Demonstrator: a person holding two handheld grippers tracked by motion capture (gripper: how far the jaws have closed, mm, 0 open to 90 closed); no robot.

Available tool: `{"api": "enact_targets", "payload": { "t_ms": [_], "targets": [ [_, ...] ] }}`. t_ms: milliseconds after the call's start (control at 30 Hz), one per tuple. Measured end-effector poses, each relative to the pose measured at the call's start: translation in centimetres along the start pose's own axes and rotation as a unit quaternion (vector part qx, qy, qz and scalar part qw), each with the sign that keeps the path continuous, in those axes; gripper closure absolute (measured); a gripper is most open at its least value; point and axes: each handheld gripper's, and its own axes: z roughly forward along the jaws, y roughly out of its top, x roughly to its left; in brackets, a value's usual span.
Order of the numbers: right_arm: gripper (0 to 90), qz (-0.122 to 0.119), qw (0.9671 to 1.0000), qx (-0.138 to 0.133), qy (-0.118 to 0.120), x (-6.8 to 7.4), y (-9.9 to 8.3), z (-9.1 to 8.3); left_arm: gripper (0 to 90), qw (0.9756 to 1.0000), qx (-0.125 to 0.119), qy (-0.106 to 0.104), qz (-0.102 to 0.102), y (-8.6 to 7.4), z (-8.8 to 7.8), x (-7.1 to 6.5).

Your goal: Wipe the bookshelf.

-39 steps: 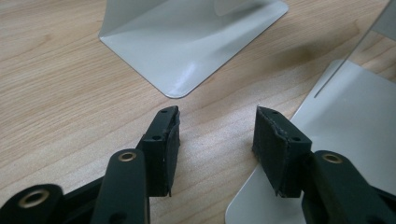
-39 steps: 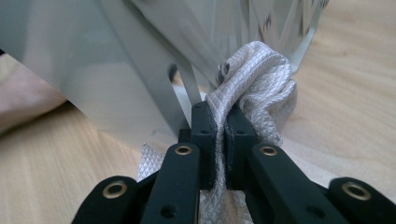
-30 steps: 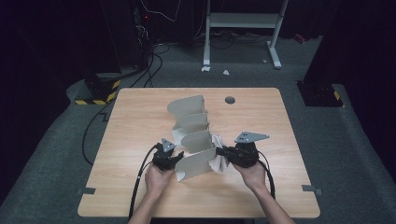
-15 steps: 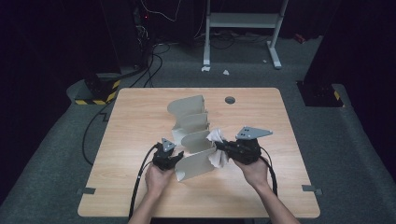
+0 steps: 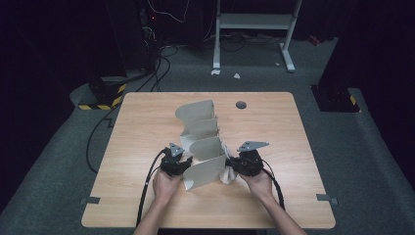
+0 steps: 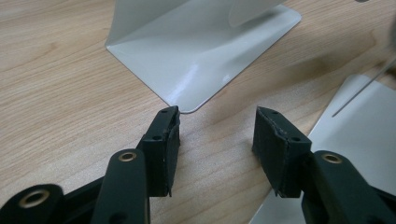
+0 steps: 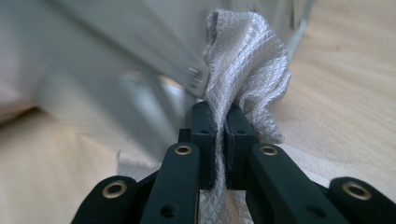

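Since the right tool (image 7: 219, 116) has sunk, clamping the cloth (image 7: 247, 60), wiping the rack (image 5: 205, 169) probably follows; left tool (image 6: 217, 126) gapes empty.

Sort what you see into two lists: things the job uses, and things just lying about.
In use:
cloth, pinched in the right tool
white rack
left tool, open beside the rack

Lying about:
table hole
scraps on the floor
metal frame

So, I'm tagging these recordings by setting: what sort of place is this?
Probably a lab or workshop: a bare wooden table on grey carpet, cables trailing over the floor, and a metal stand behind.
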Motion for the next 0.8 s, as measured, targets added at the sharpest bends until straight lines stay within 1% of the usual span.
{"api": "enact_targets", "payload": {
  "t_ms": [67, 133, 200, 300, 367, 400, 433, 500, 600, 800],
  "targets": [
    [85.3, 0.012, 0.9998, 0.013, -0.006, -0.8, -0.2, 1.1, 50.9, 1.0000, 0.000, 0.001, -0.002, 0.1, 0.1, 0.0],
    [85.2, 0.017, 0.9995, 0.022, -0.013, -1.3, -0.3, 1.9, 50.9, 1.0000, 0.000, 0.001, -0.002, 0.2, 0.3, 0.1],
    [85.2, 0.023, 0.9991, 0.028, -0.020, -1.8, -0.4, 2.6, 50.9, 1.0000, 0.001, 0.001, -0.001, 0.3, 0.3, 0.2],
    [84.9, 0.038, 0.9980, 0.042, -0.028, -2.3, -0.2, 3.4, 50.9, 1.0000, 0.001, 0.001, -0.001, 0.3, 0.4, 0.2],
    [84.8, 0.027, 0.9977, 0.046, -0.042, -2.3, 0.3, 3.8, 50.9, 1.0000, 0.001, 0.002, -0.001, 0.3, 0.4, 0.2],
    [84.8, 0.029, 0.9973, 0.049, -0.045, -2.2, 0.5, 3.9, 50.9, 1.0000, 0.000, 0.002, -0.001, 0.4, 0.4, 0.2],
    [84.7, 0.027, 0.9975, 0.046, -0.045, -2.1, 0.7, 4.0, 50.9, 1.0000, 0.000, 0.002, -0.001, 0.4, 0.4, 0.2],
    [84.7, 0.028, 0.9982, 0.039, -0.036, -1.9, 1.2, 4.0, 50.9, 1.0000, 0.000, 0.001, -0.001, 0.4, 0.4, 0.2],
    [84.8, 0.026, 0.9988, 0.023, -0.035, -1.6, 1.8, 3.6, 50.9, 1.0000, 0.000, 0.002, -0.001, 0.3, 0.4, 0.2],
    [84.9, 0.016, 0.9993, -0.013, -0.031, -1.1, 2.9, 1.6, 50.9, 1.0000, 0.000, 0.002, -0.001, 0.3, 0.4, 0.2]
  ]
}}
